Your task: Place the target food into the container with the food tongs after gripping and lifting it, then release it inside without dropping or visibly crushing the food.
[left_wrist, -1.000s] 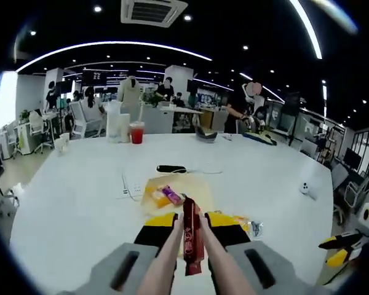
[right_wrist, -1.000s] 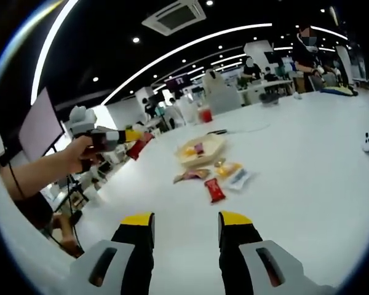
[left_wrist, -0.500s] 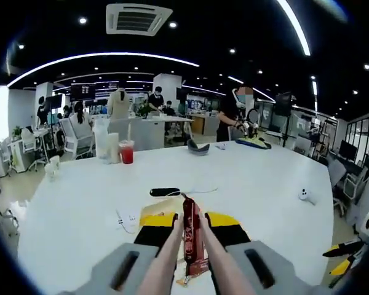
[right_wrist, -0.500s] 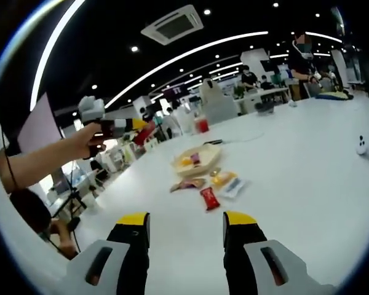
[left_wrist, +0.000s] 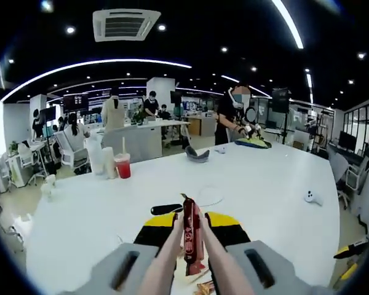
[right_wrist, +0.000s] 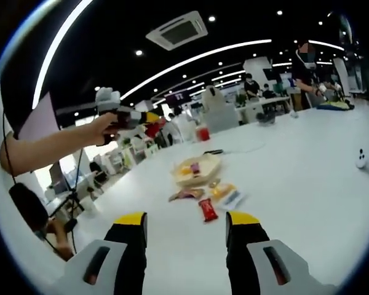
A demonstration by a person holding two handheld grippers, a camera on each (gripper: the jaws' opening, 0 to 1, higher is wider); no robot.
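- In the left gripper view, the left gripper is squeezing a pair of food tongs, whose two pale arms are running forward between its yellow-tipped jaws.
- The tongs are pinching a dark red snack bar, which is standing nearly upright between their tips, above the white table.
- Just beyond the bar's tip, a black object is lying on the table, and a red drink cup is standing farther off to the left.
- In the right gripper view, the right gripper is hovering with its jaws spread apart and nothing between them.
- Ahead of those jaws, a red packet is lying on the table with other small wrapped snacks beside it; just past them is sitting the pale container, holding a few items.
- Up to the left, a hand is holding the left gripper in the air, well apart from the container.
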